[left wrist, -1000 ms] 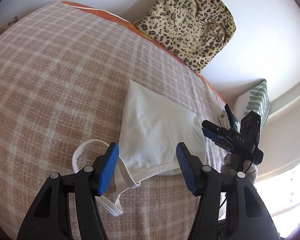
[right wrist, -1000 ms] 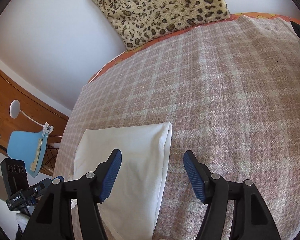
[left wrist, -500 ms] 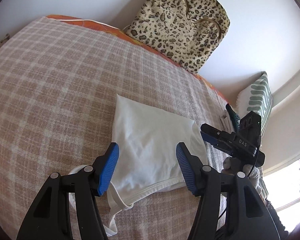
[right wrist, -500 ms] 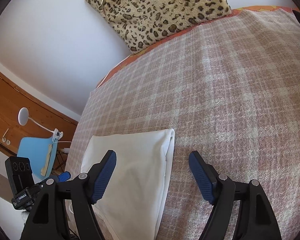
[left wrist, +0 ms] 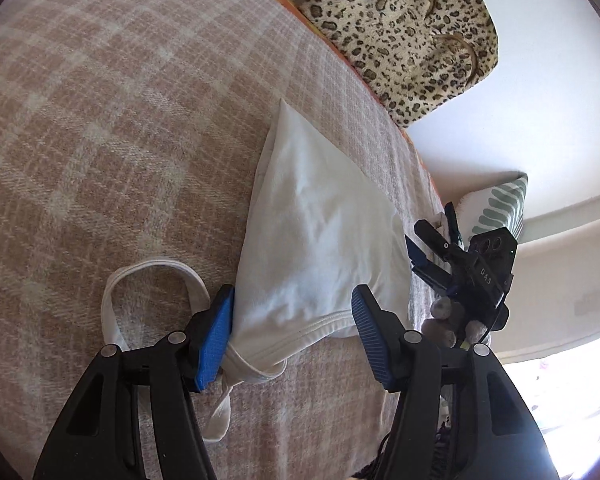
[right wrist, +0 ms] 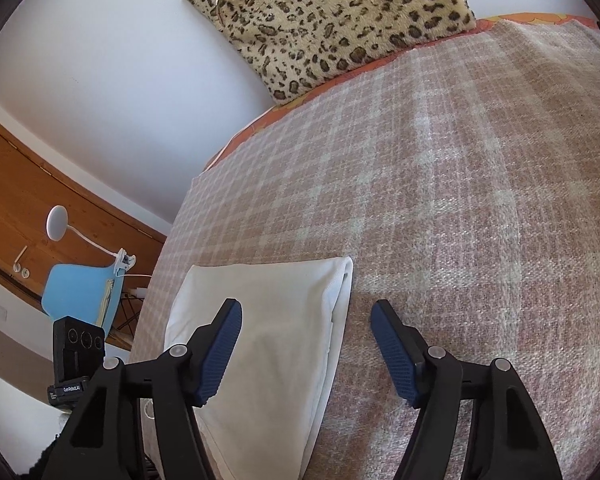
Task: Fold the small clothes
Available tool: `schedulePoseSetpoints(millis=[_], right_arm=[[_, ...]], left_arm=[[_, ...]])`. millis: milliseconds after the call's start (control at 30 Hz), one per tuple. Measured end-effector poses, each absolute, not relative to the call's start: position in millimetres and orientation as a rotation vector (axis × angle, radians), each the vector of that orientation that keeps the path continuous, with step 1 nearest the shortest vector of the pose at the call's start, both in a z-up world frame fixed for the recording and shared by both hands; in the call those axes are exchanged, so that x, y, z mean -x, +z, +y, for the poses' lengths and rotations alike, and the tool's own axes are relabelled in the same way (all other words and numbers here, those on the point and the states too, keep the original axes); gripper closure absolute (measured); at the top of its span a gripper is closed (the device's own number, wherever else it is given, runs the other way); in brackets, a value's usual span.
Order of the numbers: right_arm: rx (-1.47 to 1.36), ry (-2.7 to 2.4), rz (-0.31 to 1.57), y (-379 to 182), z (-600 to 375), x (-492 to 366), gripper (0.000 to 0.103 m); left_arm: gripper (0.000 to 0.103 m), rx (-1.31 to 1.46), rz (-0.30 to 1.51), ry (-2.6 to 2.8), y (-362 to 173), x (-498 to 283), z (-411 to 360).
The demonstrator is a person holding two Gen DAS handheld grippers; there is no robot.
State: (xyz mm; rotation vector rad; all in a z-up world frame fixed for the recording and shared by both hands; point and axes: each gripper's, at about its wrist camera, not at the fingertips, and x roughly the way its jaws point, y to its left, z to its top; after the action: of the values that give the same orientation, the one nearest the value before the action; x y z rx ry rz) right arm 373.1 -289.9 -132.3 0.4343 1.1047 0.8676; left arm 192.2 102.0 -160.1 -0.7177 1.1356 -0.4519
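A white tank top [left wrist: 312, 248] lies folded on the pink plaid blanket [left wrist: 100, 120]. One shoulder strap [left wrist: 148, 276] loops out to the left. My left gripper [left wrist: 292, 340] is open, its jaws astride the top's near neckline corner, the left pad [left wrist: 216, 336] touching the cloth. My right gripper [right wrist: 306, 350] is open over the folded top's [right wrist: 268, 344] right edge; it also shows in the left wrist view [left wrist: 432, 256] at the top's far side.
A leopard-print bag [left wrist: 404, 28] leans on the white wall at the bed's head. A green-patterned pillow [left wrist: 496, 208] lies near the right gripper. A blue chair [right wrist: 80, 292] and a white lamp [right wrist: 58, 224] stand beside the bed's left edge.
My left gripper has moved forward and down to the top's neckline corner, its left pad now touching the cloth. My right gripper has shifted slightly over the top's right edge.
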Motion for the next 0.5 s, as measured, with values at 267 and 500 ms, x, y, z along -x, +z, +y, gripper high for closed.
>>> schedulePoseSetpoints(millis=[267, 500], right_arm=[[-0.512, 0.954, 1.159, -145.6, -290.8, -374.8, 0.059], [-0.528, 0.987, 1.178, -148.1, -269.4, -380.0, 0.064]], left_arm=[[0.047, 0.707, 1.122, -0.495, -160.3, -185.0, 100.2], [0.049, 0.682, 1.136, -0.554, -159.1, -192.0, 82.7]])
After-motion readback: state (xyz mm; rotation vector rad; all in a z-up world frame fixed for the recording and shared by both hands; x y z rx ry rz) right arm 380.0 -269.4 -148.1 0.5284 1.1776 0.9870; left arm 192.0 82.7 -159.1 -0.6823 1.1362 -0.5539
